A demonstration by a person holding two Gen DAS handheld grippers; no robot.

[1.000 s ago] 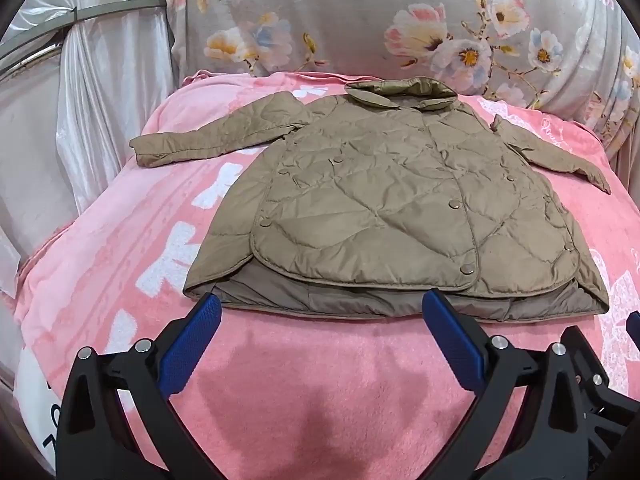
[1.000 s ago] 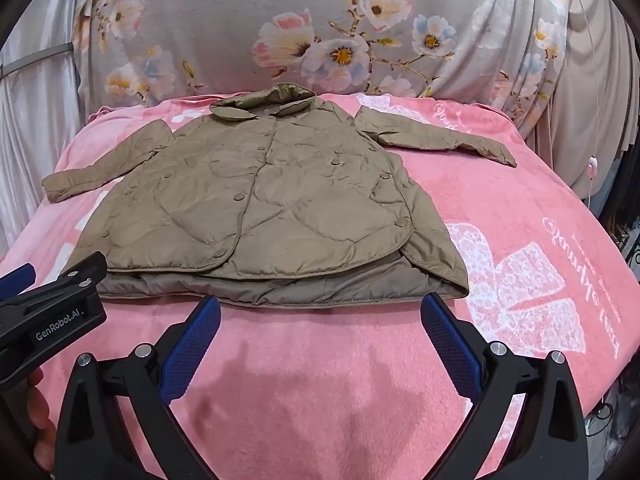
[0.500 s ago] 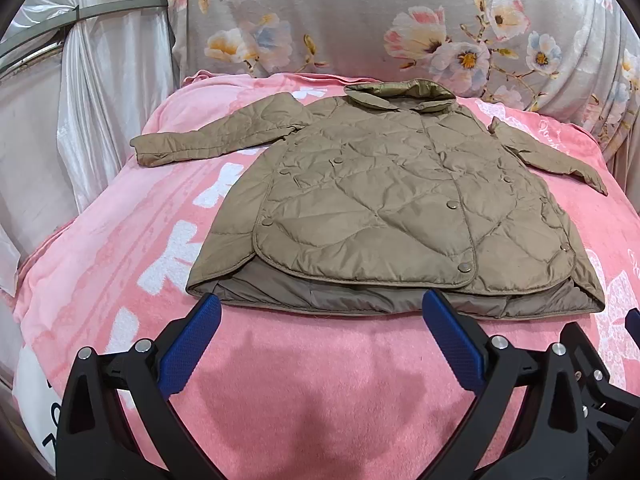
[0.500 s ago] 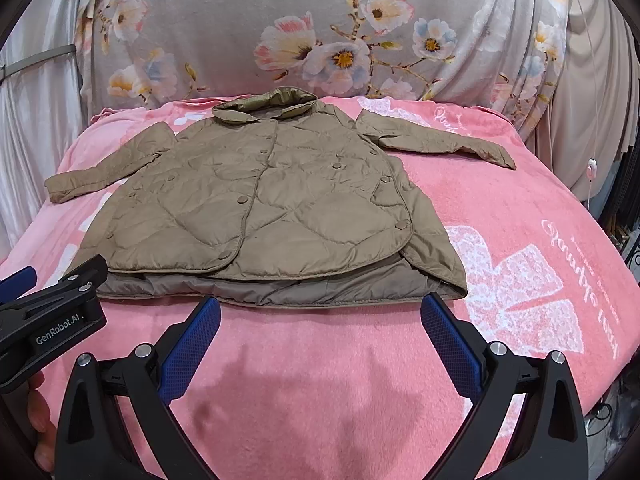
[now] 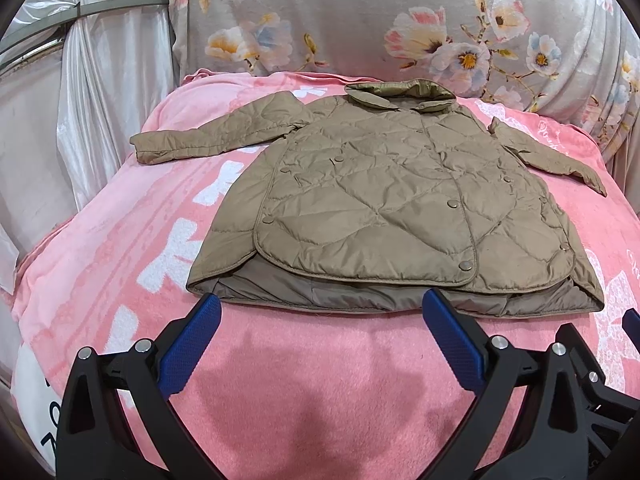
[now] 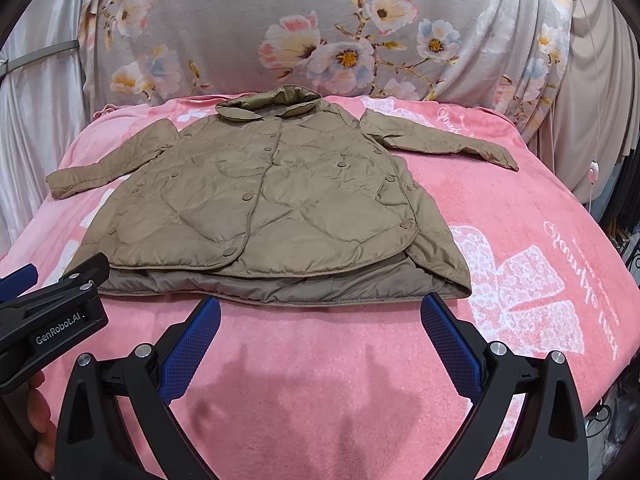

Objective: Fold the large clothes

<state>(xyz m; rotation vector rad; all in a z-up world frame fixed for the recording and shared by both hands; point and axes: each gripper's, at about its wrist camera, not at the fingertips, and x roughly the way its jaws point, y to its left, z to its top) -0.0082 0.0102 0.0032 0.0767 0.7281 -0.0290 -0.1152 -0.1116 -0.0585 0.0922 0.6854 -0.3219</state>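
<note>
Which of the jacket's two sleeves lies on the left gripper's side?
The sleeve stretched toward the white curtain; the other sleeve points away, toward the right gripper's side.

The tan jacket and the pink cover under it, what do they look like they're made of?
Tan jacket: probably thin nylon-type shell, padded; slight sheen, puffy diamond quilting, snap buttons. Pink cover: likely fleece or plush; matte, fuzzy nap.

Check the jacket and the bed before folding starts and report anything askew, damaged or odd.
Nothing looks damaged or spilled. The jacket lies flat on the pink blanket, sleeves spread; only its back panel sticks out below the front hem. Both grippers, left and right, hang open, empty.
</note>
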